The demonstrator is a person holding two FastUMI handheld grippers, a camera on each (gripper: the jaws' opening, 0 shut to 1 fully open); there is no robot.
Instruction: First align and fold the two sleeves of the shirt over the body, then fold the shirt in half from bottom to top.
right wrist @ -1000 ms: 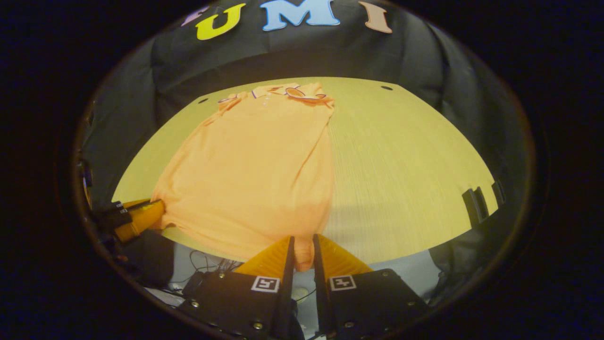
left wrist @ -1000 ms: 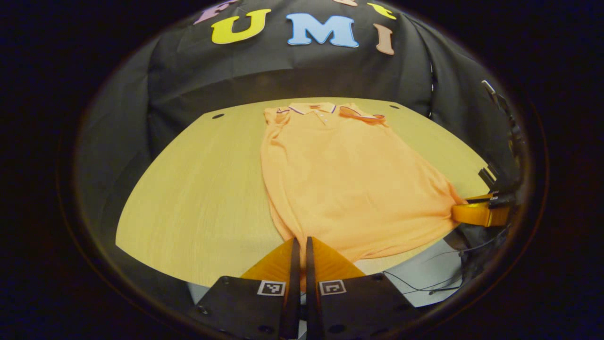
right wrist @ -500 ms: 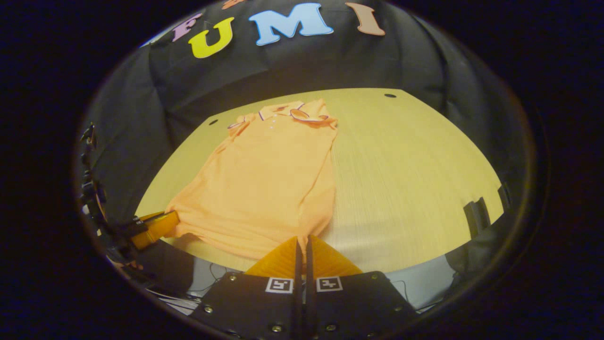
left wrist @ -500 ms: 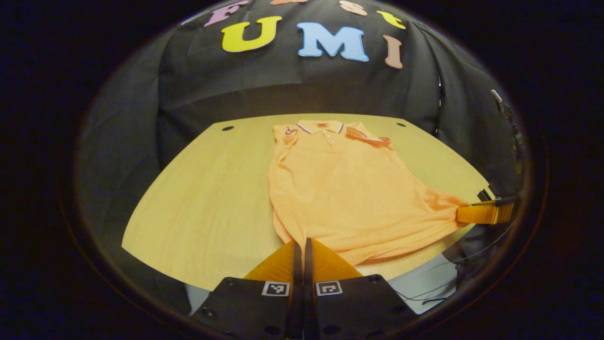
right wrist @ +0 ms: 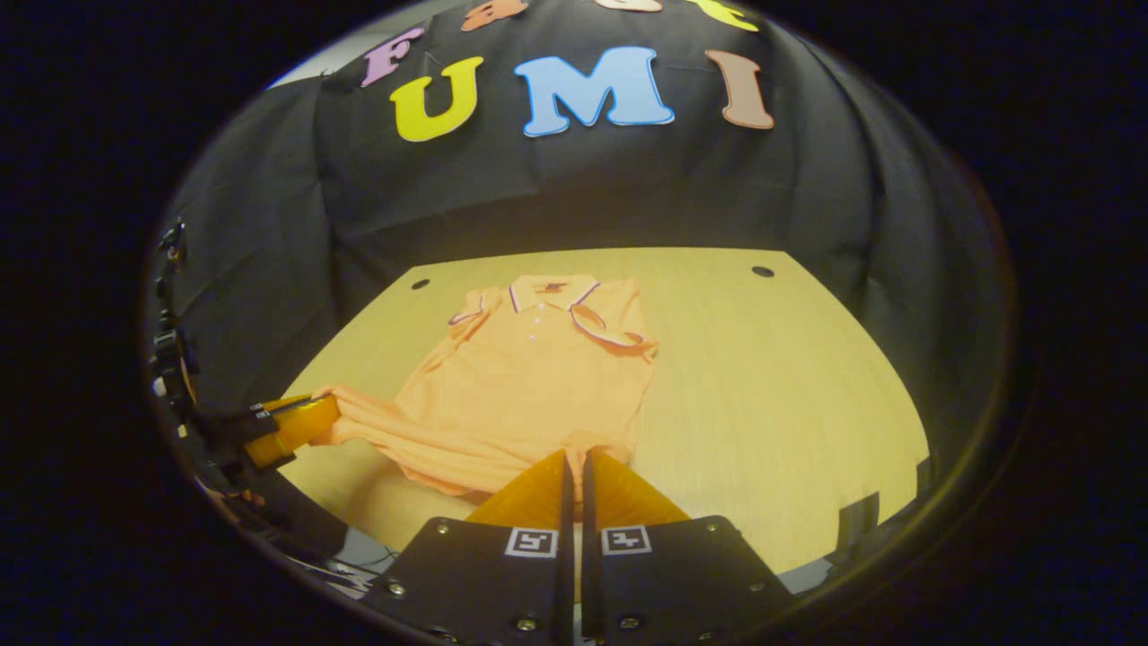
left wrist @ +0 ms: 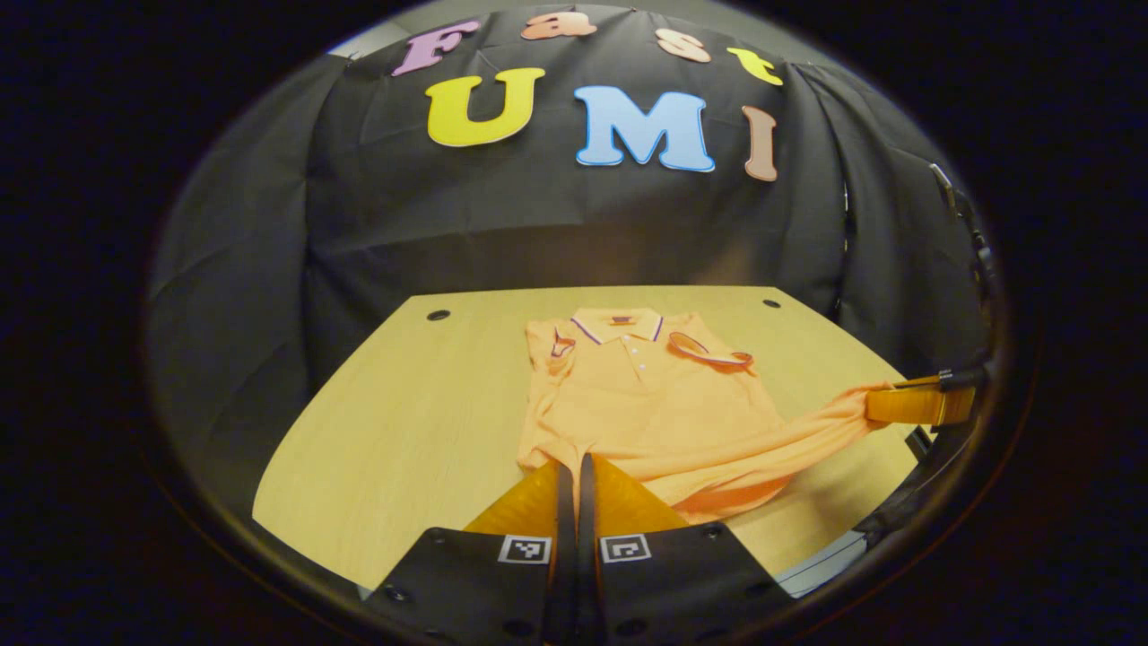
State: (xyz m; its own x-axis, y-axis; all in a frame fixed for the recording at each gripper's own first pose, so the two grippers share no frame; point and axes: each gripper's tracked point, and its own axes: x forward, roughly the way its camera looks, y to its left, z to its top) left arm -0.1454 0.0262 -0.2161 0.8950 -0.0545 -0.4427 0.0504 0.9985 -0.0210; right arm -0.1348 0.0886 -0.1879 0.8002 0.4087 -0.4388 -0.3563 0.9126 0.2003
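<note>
Orange polo shirt on wooden table, collar toward far edge, sleeves folded over body, bottom hem lifted, left gripper pinching one hem corner, right gripper pinching the other.

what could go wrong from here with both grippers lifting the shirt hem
1. Each gripper pinches only a small corner of the orange polo shirt: the left gripper one, the right gripper the other. A corner may slip out mid-fold.
2. The hem sags between the grips, so the fold could land creased or crooked.
3. The sleeve folded loosely near the collar may get dragged out of place.
</note>
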